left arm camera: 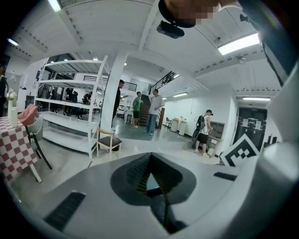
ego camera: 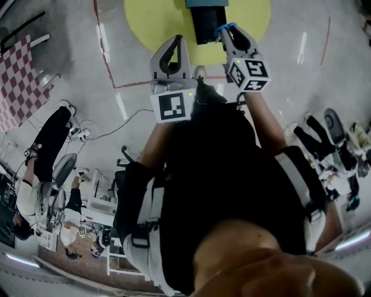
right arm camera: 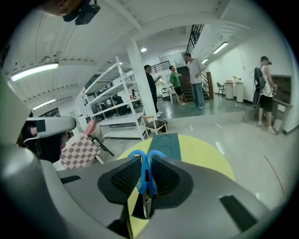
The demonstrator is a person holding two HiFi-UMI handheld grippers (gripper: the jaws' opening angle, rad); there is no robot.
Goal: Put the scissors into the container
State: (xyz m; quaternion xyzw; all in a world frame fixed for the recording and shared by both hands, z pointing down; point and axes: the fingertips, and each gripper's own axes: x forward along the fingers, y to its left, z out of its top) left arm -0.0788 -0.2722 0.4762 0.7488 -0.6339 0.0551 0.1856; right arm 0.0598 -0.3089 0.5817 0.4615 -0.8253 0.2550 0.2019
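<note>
Blue-handled scissors [right arm camera: 143, 173] are clamped upright between the jaws of my right gripper [right arm camera: 145, 163], handle loops forward and metal blades [right arm camera: 146, 204] pointing back toward the camera. In the head view the blue handle [ego camera: 225, 27] shows at the tip of the right gripper [ego camera: 229, 32], just right of the dark container [ego camera: 207, 23] on the round yellow table [ego camera: 255, 17]. The right gripper view shows that container [right arm camera: 166, 144] as a dark teal oblong just beyond the jaws. My left gripper [ego camera: 174, 42] is held beside it, shut with nothing in it [left arm camera: 150, 179].
White shelving [left arm camera: 70, 116], a wooden chair [left arm camera: 108, 141] and a checkered table [left arm camera: 14, 149] stand to the left. Several people stand farther off [left arm camera: 152, 112]. A red line [ego camera: 107, 58] crosses the grey floor near the yellow table.
</note>
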